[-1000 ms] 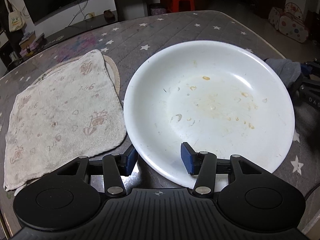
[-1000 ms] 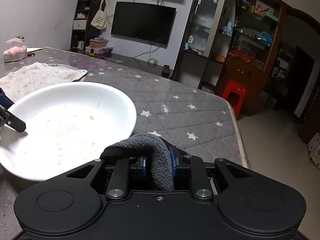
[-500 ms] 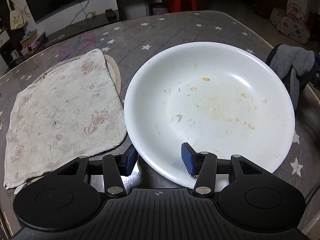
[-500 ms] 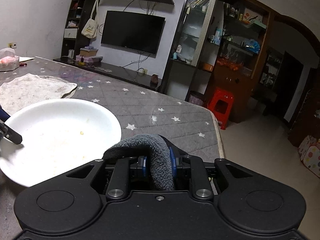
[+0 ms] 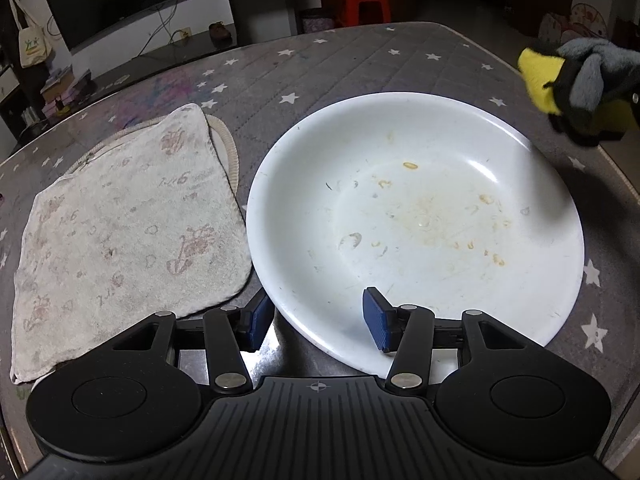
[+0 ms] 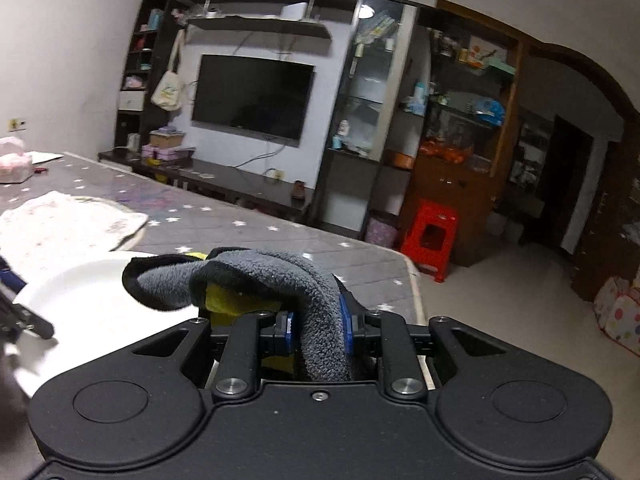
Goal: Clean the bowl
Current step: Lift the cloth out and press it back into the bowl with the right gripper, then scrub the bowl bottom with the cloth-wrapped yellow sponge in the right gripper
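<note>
Presently unwiped: white bowl (image 5: pixel 416 216), centre of the left wrist view, resting on star-patterned counter (image 5: pixel 340 56); dried yellowish residue and specks across the basin, none removed as far as visible. Wiping judged not yet begun; whole interior left to do. Folded towel (image 5: pixel 128 224) at 9 o'clock of bowl, just beside it. Left gripper (image 5: pixel 316 318): jaws part-open, straddling the near rim at 6 o'clock; contact with pads not discernible. Right gripper (image 6: pixel 318 330): jaws clenched on grey-and-yellow cloth (image 6: pixel 288 284), held off the counter at roughly 2 o'clock of bowl, apart from it.
</note>
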{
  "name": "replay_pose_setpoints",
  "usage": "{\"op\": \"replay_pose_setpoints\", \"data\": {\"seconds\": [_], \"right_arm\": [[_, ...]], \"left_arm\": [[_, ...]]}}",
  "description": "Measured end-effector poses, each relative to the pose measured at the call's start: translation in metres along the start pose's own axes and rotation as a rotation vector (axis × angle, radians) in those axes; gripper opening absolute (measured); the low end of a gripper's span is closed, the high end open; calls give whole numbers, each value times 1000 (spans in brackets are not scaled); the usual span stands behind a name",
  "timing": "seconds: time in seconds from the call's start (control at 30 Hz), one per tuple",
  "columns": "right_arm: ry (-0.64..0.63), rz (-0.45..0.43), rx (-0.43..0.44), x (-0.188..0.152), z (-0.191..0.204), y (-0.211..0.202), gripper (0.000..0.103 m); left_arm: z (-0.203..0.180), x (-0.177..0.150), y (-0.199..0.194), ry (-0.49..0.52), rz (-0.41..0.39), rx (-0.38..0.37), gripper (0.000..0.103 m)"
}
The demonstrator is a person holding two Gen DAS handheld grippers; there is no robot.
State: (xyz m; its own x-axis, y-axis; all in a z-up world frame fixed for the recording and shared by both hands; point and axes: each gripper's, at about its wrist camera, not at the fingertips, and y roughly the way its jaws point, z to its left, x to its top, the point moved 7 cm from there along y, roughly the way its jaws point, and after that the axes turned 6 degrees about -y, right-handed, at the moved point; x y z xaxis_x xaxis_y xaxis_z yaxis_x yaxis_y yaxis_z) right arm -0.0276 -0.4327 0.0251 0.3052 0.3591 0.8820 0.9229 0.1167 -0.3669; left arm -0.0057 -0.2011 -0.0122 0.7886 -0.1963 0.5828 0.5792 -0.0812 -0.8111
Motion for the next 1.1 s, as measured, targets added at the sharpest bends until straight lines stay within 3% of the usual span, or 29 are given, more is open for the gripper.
{"op": "replay_pose_setpoints", "data": {"seconds": [0.3, 0.53, 0.73, 0.9, 1.1], "right_arm": [[-54, 16, 141, 0, 60, 6, 24], [-52, 93, 248, -9, 95, 20, 24], [5, 154, 281, -14, 107, 24, 24], [59, 180, 307, -18, 107, 20, 24], [63, 204, 308, -24, 106, 21, 23]], "left_arm": [[12, 0, -6, -32, -14, 9, 57], [11, -1, -3, -36, -14, 0, 58], [7, -4, -1, -58, -14, -14, 55], [2, -5, 1, -57, -22, -26, 46], [-1, -6, 1, -36, -43, -14, 46]]}}
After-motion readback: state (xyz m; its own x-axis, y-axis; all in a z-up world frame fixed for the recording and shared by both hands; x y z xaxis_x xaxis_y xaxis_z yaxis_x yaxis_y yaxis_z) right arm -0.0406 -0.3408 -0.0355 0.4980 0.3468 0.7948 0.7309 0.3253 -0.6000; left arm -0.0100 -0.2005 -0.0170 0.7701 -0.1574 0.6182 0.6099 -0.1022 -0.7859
